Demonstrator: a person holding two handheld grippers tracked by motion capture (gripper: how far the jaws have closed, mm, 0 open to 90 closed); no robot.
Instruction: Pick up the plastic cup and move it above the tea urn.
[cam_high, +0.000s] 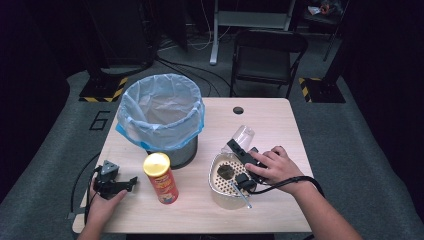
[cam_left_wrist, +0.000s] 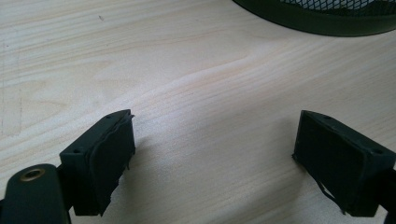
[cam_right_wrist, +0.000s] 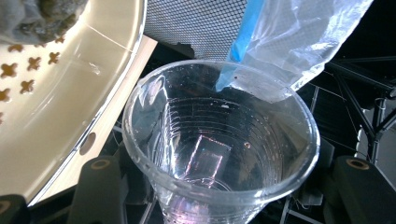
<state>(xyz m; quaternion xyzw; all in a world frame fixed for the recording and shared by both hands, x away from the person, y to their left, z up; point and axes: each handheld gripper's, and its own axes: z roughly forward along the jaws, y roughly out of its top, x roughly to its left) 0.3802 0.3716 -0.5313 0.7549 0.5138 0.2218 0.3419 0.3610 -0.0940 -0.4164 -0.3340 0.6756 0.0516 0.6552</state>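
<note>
On a pale wooden table (cam_high: 270, 125) in a dark workroom, the right gripper (cam_high: 239, 146) clamps a clear plastic cup (cam_right_wrist: 219, 154).
Cup's mouth tilts toward the blue-lined mesh bin (cam_high: 160, 117), up-left of it; the left gripper (cam_left_wrist: 212, 158) rests wide open, empty, farther off.

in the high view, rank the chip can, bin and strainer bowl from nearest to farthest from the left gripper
1. Chip can: just right of the left gripper, near the table's front.
2. Bin: behind the can, toward the far left of the table.
3. Strainer bowl: farthest, right of the can, under the right hand.
</note>
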